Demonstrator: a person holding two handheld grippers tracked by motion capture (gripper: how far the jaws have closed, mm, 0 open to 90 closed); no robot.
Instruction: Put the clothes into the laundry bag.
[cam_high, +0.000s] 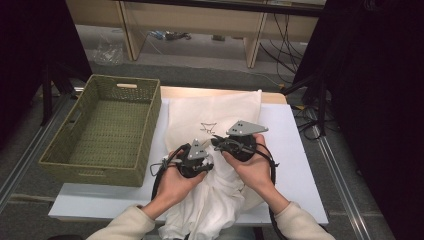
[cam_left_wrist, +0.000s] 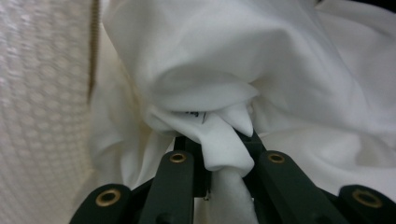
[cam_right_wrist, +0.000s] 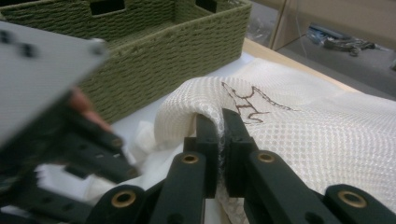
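White cloth takes up most of the left gripper view: a soft, smooth garment, bunched into folds, with a pinch of it caught between the two black jaws at the bottom centre of the frame. The left gripper is clamped on that fold, and a small label with dark print shows just above the jaw tips. At the left edge of the same frame lies the cream mesh laundry bag, its zip running down beside the cloth.

In the right gripper view the right gripper is closed on the rim of the mesh laundry bag, the netting folded over the left jaw and pressed between the two. A dark line drawing is printed on the bag just beyond the jaw tips. The green woven basket stands in the upper left of that frame, and the left gripper's blurred body sits at lower left.

From the high view the bag lies along the middle of the white table, the white cloth spilling from its near end over the table's bottom edge. The left gripper and right gripper sit close together at frame centre. The basket rests on the table's left side, touching the bag.
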